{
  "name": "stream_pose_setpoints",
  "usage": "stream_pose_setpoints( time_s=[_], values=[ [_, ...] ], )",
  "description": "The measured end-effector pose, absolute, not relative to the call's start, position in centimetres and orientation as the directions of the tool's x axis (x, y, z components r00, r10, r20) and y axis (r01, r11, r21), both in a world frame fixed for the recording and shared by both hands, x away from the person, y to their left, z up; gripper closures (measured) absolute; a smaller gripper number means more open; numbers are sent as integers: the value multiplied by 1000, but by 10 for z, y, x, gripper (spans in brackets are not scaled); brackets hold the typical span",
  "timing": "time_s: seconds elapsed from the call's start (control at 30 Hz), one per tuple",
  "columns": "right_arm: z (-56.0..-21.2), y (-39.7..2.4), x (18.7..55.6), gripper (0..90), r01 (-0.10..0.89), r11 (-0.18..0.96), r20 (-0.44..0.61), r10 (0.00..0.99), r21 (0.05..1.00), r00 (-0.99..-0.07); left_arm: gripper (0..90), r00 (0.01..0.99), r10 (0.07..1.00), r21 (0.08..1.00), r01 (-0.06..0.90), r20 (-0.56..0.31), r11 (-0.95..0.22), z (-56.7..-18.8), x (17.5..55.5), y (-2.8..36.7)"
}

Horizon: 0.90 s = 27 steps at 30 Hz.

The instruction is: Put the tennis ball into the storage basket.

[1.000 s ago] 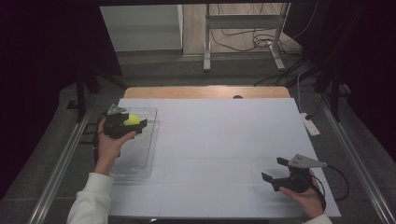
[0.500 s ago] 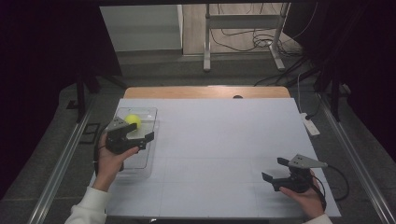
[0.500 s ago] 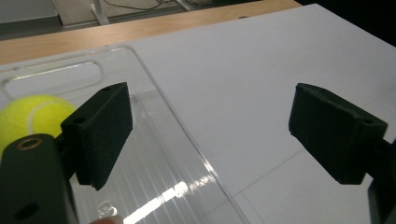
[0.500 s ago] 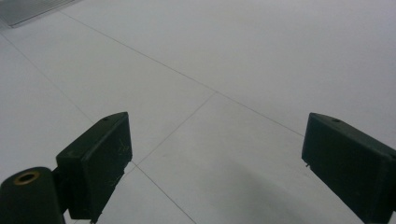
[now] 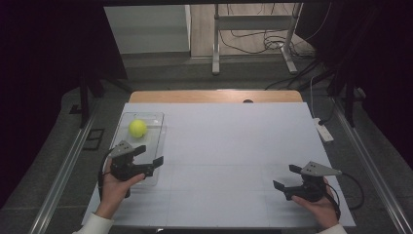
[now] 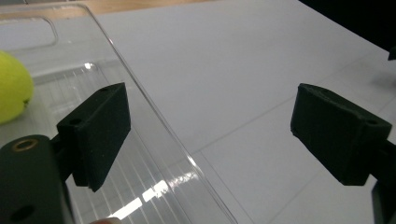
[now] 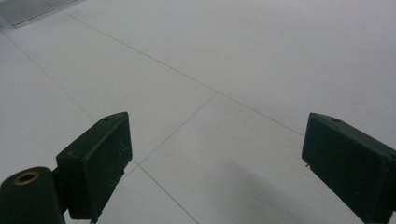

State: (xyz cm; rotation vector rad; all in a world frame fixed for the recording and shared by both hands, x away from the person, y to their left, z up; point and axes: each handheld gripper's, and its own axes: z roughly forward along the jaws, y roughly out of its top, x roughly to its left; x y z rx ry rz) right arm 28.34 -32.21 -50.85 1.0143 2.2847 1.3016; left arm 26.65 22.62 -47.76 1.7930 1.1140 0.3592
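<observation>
Now the yellow ball (image 5: 138, 127) lies in the far part of the clear tray (image 5: 158, 146), which stands at the left side of the white counter (image 5: 234, 146). The left claw (image 5: 148, 155) hangs over the near part of this tray, so the ball is ahead of it, toward the far edge of the counter and a little to the left. They are apart, nothing touches. In the left gripper view the ball (image 6: 13, 86) sits at the left border, beyond the left jaw, and the right wall of the tray (image 6: 154, 126) passes between the two jaws. The jaws have just been opening and stand rather wide, and they hold nothing; only the tray wall is in the gap, and the pads do not press on it.

The right claw (image 5: 287, 178) rests near the front right corner of the counter, well apart from the tray, also wide and with only bare counter (image 7: 224, 70) between its jaws. The left hand (image 5: 114, 187) is thus much nearer to the ball. A ball has no long axis, so any approach angle should serve; probably the coming move depends only on this forward-left direction.
</observation>
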Motion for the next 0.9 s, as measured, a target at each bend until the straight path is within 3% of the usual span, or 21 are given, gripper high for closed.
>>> stream_pose_setpoints(
  time_s=[0.9],
  values=[
    [-508,-323,282,89,416,335,59,716,845,-696,135,610,775,846,492,-165,-207,-493,247,210]
  ],
)
